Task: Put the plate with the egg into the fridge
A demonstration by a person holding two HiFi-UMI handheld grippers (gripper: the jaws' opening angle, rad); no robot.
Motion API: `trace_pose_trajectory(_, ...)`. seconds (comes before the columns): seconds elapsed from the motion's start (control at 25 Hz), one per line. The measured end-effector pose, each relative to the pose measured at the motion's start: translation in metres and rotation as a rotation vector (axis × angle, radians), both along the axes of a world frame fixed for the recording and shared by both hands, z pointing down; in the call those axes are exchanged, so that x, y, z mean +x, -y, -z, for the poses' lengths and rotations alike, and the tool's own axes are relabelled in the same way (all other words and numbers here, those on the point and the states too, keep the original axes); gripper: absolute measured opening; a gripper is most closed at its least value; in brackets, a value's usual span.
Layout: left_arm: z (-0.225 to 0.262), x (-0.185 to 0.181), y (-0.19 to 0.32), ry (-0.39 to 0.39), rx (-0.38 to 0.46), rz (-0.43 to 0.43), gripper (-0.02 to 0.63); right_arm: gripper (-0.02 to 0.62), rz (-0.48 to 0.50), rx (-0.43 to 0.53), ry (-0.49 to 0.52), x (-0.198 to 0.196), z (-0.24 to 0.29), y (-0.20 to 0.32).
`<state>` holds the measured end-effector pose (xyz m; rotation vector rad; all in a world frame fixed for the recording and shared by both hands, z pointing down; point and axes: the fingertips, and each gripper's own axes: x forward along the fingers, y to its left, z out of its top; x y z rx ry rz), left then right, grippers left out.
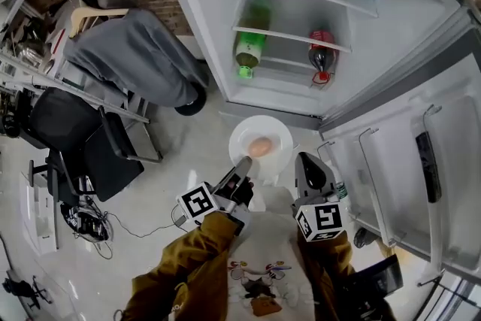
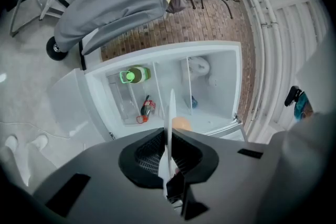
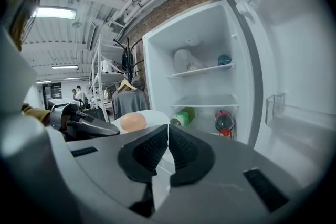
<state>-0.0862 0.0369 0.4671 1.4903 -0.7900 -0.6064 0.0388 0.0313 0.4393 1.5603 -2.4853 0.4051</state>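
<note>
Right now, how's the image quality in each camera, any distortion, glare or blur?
Head view: sharp, the fridge interior bright, its straight edges bowed. Left gripper view: strong fisheye with black corners, the plate seen edge-on. Right gripper view: fisheye too, the ceiling lamp glaring, the egg crisp.

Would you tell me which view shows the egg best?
The head view: it looks down on the whole egg, lying on the plate. The right gripper view shows it side-on, its bottom hidden; the left gripper view shows only a sliver beside the plate's edge.

no legible text, labels, brands or numbers anywhere
</note>
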Motion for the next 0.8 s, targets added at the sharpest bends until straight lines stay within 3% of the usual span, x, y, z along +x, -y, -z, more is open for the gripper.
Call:
trace_pose_trajectory(0.4,0.007,0.038,0.081,0.03,0.012,-0.001,0.026,0.006,-0.003,0.045,-0.106,0.031,0.011,0.084)
trace_pose_trajectory(0.6,0.014,0.049,0.099,0.015,0.016,0.019,0.026,0.006,-0.005,0.073,-0.115,0.04,0.019,0.103)
trace_pose_trajectory(0.8,0.013,0.052,0.118,0.049,0.015,-0.012,0.026,0.006,-0.037,0.086,-0.11,0.045,0.024,0.118)
